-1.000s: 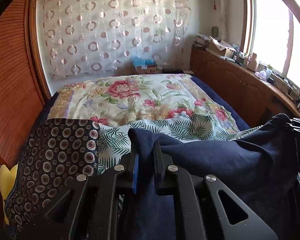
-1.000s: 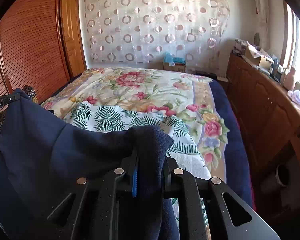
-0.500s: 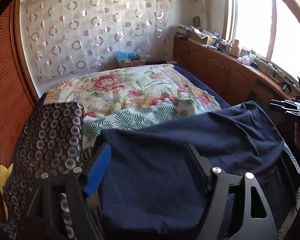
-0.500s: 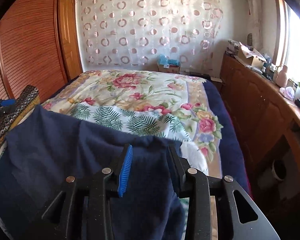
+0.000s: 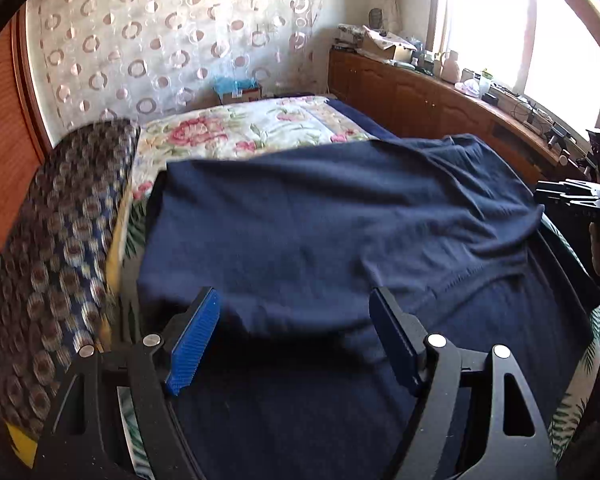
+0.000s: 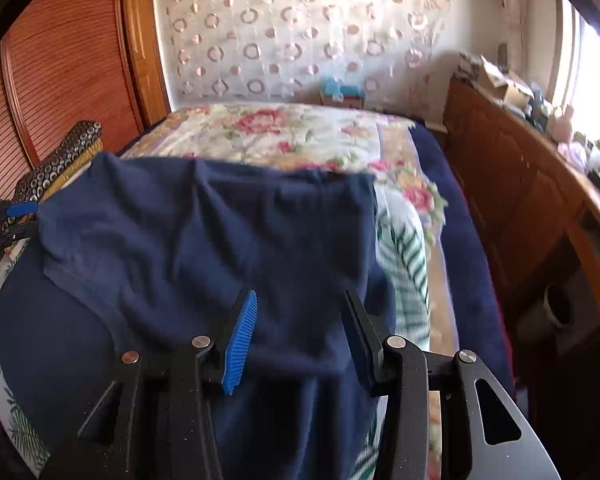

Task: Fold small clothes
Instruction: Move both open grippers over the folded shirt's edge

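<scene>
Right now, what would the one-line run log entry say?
stage: fold laid down | left tool: open, empty | right tool: open, empty | navy garment: folded over itself on floral bedspread

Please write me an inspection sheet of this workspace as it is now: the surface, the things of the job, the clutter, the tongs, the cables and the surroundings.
Surface: bed with a floral quilt; a fern-print cloth lies under the work.
Job's things: navy garment spread on the bed, wrinkled, its upper layer folded over.
Clutter: dark patterned cloth at the left edge; small box beyond the bed.
Tongs: left tongs open, above the garment; right tongs open, above the garment.
Cables: nothing seen.
Surroundings: circle-pattern curtain, wooden cabinet with small items on top, bright window, wooden slatted door.
</scene>
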A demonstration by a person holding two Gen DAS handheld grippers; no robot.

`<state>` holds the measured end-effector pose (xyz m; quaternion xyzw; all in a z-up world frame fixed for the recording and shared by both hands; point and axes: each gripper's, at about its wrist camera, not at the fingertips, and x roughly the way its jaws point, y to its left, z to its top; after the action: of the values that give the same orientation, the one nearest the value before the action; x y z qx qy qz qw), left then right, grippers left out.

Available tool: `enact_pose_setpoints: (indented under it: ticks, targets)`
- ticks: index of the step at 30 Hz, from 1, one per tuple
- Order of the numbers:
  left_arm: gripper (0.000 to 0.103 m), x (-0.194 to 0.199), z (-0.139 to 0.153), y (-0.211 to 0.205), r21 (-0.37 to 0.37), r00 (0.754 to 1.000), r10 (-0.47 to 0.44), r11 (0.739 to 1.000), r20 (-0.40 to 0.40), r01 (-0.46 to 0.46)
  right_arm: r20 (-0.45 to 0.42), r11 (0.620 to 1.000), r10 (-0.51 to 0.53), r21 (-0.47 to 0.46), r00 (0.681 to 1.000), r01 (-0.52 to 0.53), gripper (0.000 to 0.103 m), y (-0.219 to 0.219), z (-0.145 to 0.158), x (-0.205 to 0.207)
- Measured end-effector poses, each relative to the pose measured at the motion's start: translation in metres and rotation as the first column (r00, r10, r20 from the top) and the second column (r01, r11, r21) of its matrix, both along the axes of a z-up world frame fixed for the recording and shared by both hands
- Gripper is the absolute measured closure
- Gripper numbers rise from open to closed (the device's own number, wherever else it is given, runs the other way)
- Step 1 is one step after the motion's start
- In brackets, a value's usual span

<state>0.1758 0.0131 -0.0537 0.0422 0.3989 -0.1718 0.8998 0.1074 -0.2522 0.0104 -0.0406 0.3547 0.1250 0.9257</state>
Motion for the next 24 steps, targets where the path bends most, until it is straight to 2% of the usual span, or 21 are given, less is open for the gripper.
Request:
enact_pose_setpoints:
  ticks: [5, 10, 12, 15, 20, 24]
  targets:
    - [0.025, -0.008, -0.021, 0.003, 0.004, 0.998, 0.022, 1.0, -0.051, -0.022, -0.035, 0.999, -0.043, 0.021, 0.998, 0.043, 0.057, -0.016, -0.006, -0.009]
    - [0.025, -0.007, -0.041, 0.008, 0.024, 0.994, 0.06, 0.998, -0.094, -0.058, -0.067, 0.995, -0.057, 0.083, 0.996, 0.063, 0.057, -0.02, -0.005, 0.003]
    - [0.025, -0.008, -0.043, 0.009, 0.027, 0.994, 0.068, 0.997, -0.082, -0.066, -0.069, 0.994, -0.054, 0.094, 0.996, 0.06, 0.057, -0.018, -0.006, 0.007]
    - [0.025, -0.008, -0.043, 0.009, 0.026, 0.994, 0.072, 0.997, -0.081, -0.07, -0.055, 0.996, -0.049, 0.074, 0.997, 0.053, 0.058, -0.012, -0.005, 0.01]
    - [0.02, -0.011, -0.046, 0.004, 0.07, 0.995, 0.067, 0.996, -0.077, -0.061, -0.066, 0.998, -0.043, 0.05, 0.997, 0.046, 0.06, -0.007, -0.028, 0.012]
    - [0.016, -0.009, -0.046, 0.004, 0.063, 0.995, 0.06, 0.996, -0.085, -0.055, -0.056, 0.997, -0.055, 0.046, 0.997, 0.058, 0.06, -0.005, -0.03, 0.014]
